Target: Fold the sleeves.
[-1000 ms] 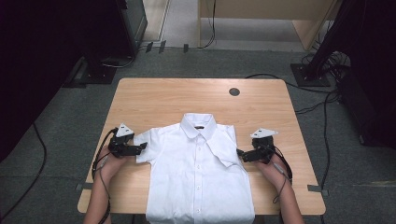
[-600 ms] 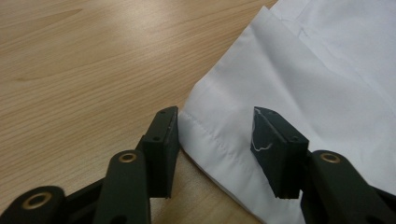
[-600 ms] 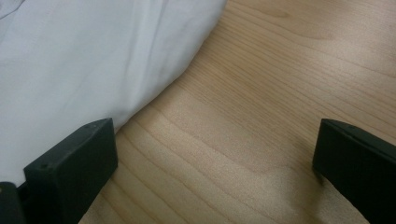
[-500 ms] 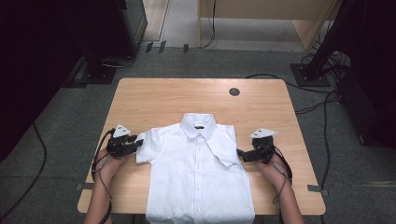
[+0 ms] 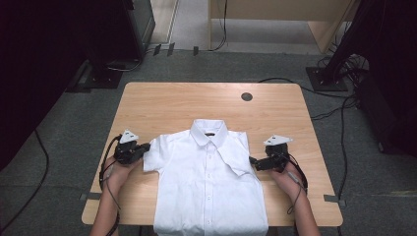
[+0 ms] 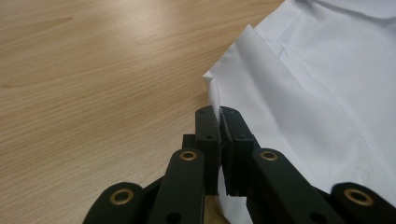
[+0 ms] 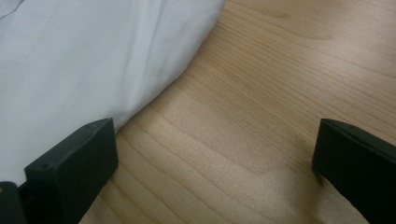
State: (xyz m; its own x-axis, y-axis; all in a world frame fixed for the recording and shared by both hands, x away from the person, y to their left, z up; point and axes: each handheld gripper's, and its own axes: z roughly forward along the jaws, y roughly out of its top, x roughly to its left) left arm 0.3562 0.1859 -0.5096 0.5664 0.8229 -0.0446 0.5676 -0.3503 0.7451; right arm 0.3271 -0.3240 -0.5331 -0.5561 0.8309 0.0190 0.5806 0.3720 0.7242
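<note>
High view: the white shirt (image 5: 209, 182) lies flat, collar far, on the near half of the table (image 5: 162, 103). The left gripper (image 5: 143, 149) at the shirt's left sleeve has just been closing; its jaws are now pinched together on the sleeve's hem (image 6: 215, 100). The right gripper (image 5: 254, 161) waits spread apart beside the right edge, gripping nothing, so a fold of the left sleeve looks ready to start.

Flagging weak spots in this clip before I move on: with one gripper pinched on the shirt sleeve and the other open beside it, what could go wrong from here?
1. The left gripper has just closed on only the thin sleeve edge; a pull might slip it free.
2. The right gripper stands open on the table beside the shirt, so lifting now would probably skew it.
3. The hem hangs over the near table edge, so the shirt could slide off.
</note>
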